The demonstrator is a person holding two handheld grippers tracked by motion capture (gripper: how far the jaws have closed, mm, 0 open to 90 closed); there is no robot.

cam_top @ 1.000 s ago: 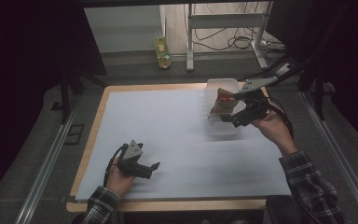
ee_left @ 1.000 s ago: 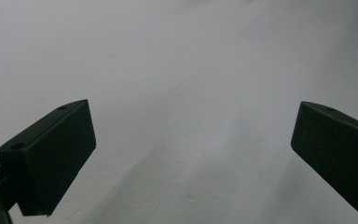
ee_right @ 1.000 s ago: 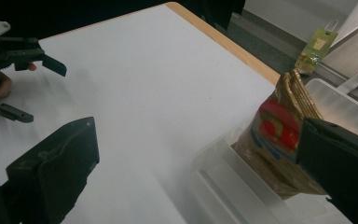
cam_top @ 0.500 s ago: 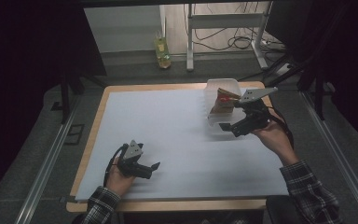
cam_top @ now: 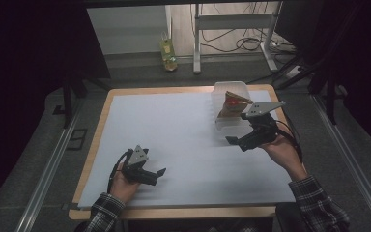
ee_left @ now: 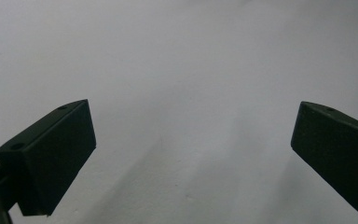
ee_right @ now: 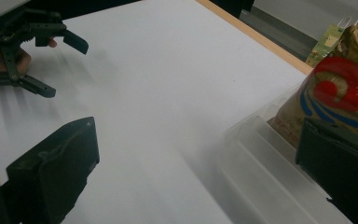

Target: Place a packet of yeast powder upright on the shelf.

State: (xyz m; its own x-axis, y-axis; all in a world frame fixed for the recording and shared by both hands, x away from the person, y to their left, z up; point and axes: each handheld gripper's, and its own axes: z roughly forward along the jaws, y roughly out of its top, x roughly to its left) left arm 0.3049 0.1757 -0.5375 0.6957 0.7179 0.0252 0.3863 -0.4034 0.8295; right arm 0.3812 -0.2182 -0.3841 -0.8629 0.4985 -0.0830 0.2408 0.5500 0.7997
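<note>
Table [cam_top: 183,212]: pale wood edge, top covered in matt white sheet [cam_top: 174,130], smooth, papery look. Bin [cam_top: 221,98] at 2 o'clock: clear plastic, kinda frosted, ribbed wall. Snack bag [cam_top: 233,103] inside: glossy crinkly foil/plastic, red-blue print. Gripper jaws: matt black plastic. Grey plate [cam_top: 262,108] on right gripper: dull metal look. Sleeves [cam_top: 319,203]: plaid cloth.

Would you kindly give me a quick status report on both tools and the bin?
Left tool open, low on the mat. Right tool open beside the clear bin. Snack bag upright inside. Nothing between.
</note>
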